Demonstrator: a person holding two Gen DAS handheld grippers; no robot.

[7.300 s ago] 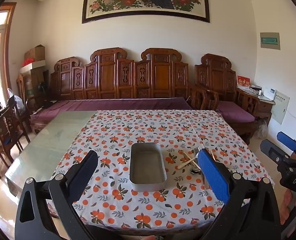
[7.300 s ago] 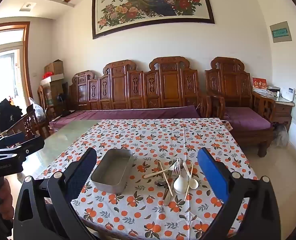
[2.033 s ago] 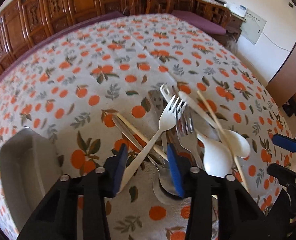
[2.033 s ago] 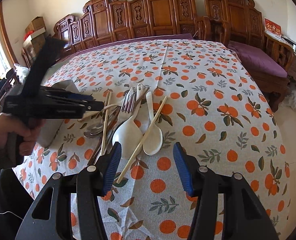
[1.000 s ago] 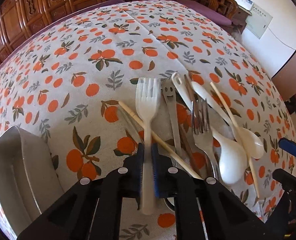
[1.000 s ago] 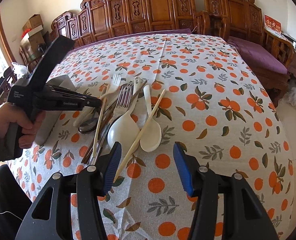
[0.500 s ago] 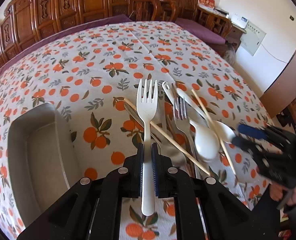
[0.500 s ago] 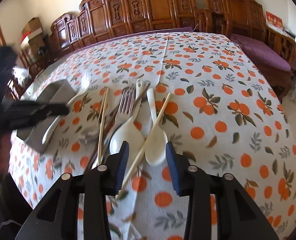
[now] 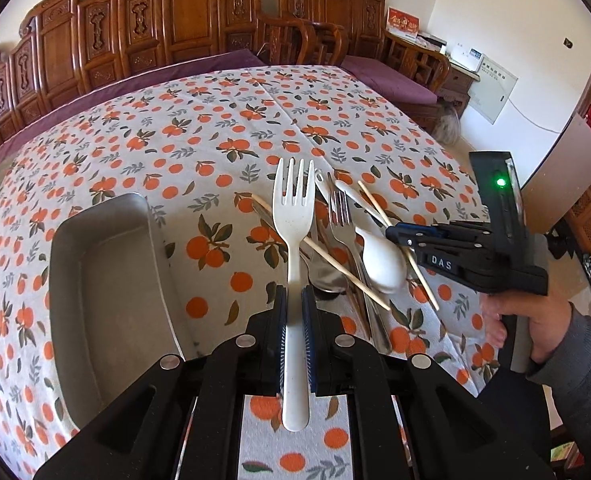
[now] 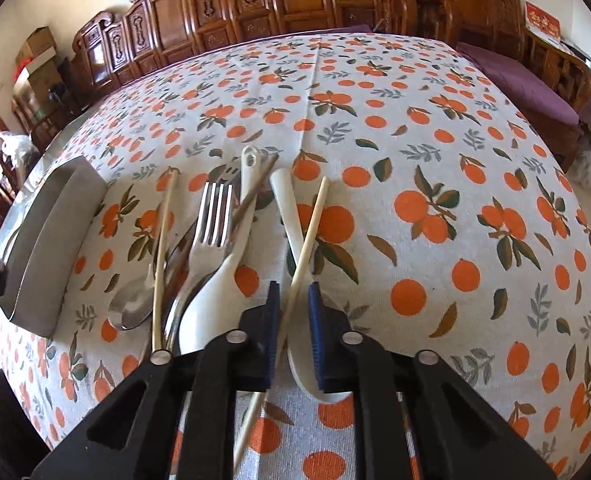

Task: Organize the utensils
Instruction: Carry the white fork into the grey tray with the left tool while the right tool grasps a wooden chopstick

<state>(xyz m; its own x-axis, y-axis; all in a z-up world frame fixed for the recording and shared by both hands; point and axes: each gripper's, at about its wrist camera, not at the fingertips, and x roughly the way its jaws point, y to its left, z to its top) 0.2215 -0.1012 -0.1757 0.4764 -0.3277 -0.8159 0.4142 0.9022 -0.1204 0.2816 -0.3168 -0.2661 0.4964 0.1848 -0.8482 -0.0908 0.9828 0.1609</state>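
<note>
Two grippers at work over the utensil pile, one fork already lifted.

Only the left wrist view shows the left gripper [image 9: 293,300] clamped on the white fork [image 9: 294,216], held above the cloth beside the metal tray [image 9: 103,280]. The right gripper [image 10: 293,296] stands narrow astride one chopstick [image 10: 305,240] and a white spoon [image 10: 291,216], grip unclear. Counted there: three chopsticks, two white spoons, one steel fork [image 10: 211,232]; its handle is hidden.
</note>
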